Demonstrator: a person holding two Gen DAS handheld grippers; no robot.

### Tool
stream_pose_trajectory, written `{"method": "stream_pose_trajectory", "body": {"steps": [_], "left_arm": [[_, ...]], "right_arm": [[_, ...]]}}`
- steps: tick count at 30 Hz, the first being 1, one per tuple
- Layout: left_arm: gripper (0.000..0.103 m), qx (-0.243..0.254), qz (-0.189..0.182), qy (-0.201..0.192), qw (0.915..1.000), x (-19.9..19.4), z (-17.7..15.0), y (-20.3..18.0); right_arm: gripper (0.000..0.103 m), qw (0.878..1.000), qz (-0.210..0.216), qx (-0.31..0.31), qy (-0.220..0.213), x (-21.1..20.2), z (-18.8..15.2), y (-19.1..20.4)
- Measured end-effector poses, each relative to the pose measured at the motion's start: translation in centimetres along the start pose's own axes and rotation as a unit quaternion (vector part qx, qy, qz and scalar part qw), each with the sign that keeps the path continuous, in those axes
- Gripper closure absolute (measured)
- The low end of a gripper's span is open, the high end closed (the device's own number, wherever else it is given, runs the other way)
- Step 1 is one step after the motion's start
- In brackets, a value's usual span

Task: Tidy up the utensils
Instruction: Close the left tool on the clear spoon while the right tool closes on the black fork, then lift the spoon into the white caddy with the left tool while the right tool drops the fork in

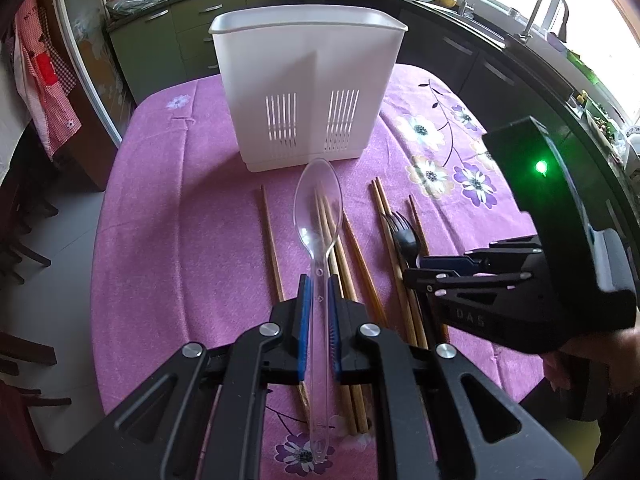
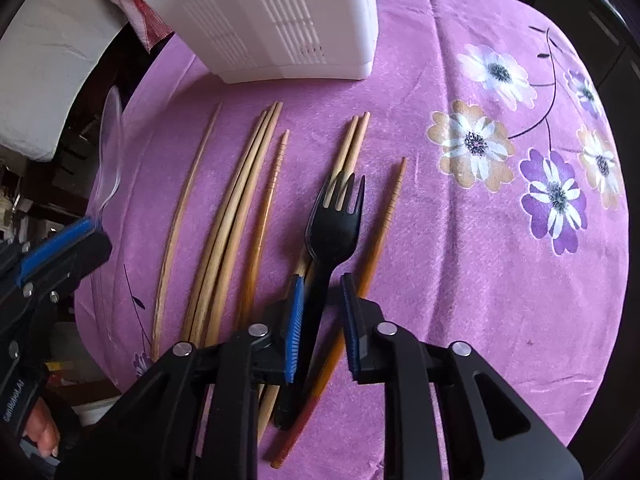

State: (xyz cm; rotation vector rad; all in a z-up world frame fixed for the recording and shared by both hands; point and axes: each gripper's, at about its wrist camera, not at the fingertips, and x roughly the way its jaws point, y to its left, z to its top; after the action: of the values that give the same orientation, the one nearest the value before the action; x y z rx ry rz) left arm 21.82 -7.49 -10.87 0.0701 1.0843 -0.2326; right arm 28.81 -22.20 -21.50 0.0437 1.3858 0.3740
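Note:
In the left wrist view my left gripper (image 1: 318, 280) is shut on the handle of a clear plastic spoon (image 1: 318, 200), held above the table with its bowl pointing at the white slotted utensil holder (image 1: 308, 80). Several wooden chopsticks (image 1: 272, 240) lie on the cloth before the holder. In the right wrist view my right gripper (image 2: 321, 284) points down over a black plastic fork (image 2: 334, 224) that lies across chopsticks (image 2: 240, 216). Its blue pads stand on either side of the fork handle, with a gap at the right pad. The holder (image 2: 280, 20) stands at the top. My right gripper (image 1: 414, 270) also shows at the right of the left wrist view.
A purple flowered tablecloth (image 2: 460, 260) covers the round table. Dark kitchen counters with a sink faucet (image 1: 548, 8) curve behind and to the right. A red checked apron (image 1: 44, 80) hangs at the left, above dark chairs (image 1: 24, 248). A hand (image 2: 40, 432) grips the left tool.

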Motion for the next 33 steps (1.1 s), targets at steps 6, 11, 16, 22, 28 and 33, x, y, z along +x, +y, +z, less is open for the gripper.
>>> {"method": "stream_pose_trajectory", "body": {"steps": [6,11,16,22,28,33], "left_arm": [[0.094,0.002,0.000,-0.001,1.0000,0.0,-0.1,0.0],[0.094,-0.002,-0.003,-0.014,0.9999,-1.3,0.1,0.6],[0.094,-0.016,-0.025,-0.069,0.9972,-5.5,2.1,1.8],[0.094,-0.033,-0.032,-0.186,0.9814,-11.5,8.0,2.9],[0.094,-0.050,-0.030,-0.315,0.9473,-13.1,14.4,3.5],[0.094,-0.056,-0.016,-0.354,0.9333,-9.4,18.0,3.7]], "right_arm": [[0.092,1.000,0.000,-0.013,-0.017,-0.3,0.3,0.0],[0.094,0.997,0.029,-0.012,-0.066,-3.7,-1.2,-1.0],[0.094,0.987,0.088,0.001,-0.133,-7.9,-2.9,-2.7],[0.094,0.968,0.130,0.005,-0.213,-11.9,-5.5,-3.7],[0.094,0.962,0.138,-0.003,-0.236,-12.5,-6.1,-3.5],[0.094,0.959,0.137,-0.004,-0.249,-12.7,-6.1,-3.7]]}}
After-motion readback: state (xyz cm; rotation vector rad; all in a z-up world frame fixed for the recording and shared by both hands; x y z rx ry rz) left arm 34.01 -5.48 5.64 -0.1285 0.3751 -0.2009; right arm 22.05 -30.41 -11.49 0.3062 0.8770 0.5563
